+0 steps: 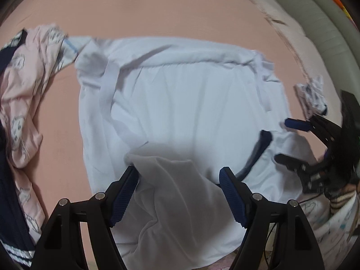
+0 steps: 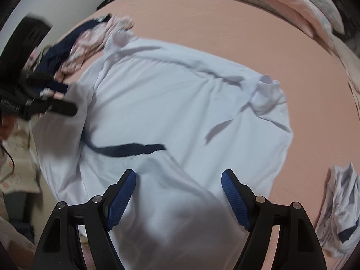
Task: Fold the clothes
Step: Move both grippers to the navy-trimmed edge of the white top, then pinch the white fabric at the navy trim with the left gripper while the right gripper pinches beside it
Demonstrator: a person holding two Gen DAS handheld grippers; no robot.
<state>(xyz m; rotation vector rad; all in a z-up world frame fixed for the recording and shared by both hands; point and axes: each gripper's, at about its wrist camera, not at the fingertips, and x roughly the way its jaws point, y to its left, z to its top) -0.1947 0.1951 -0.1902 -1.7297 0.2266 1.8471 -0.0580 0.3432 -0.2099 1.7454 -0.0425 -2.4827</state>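
White shirt [image 1: 180,103] lies spread beneath both spread-jawed hand-held grippers [image 1: 178,175] [image 2: 178,177].

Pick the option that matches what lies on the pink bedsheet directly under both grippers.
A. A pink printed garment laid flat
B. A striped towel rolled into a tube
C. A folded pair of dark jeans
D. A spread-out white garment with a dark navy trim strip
D: the white garment is spread across the pink bedsheet with a dark navy trim strip on it; the pink printed garment lies bunched off to the side.
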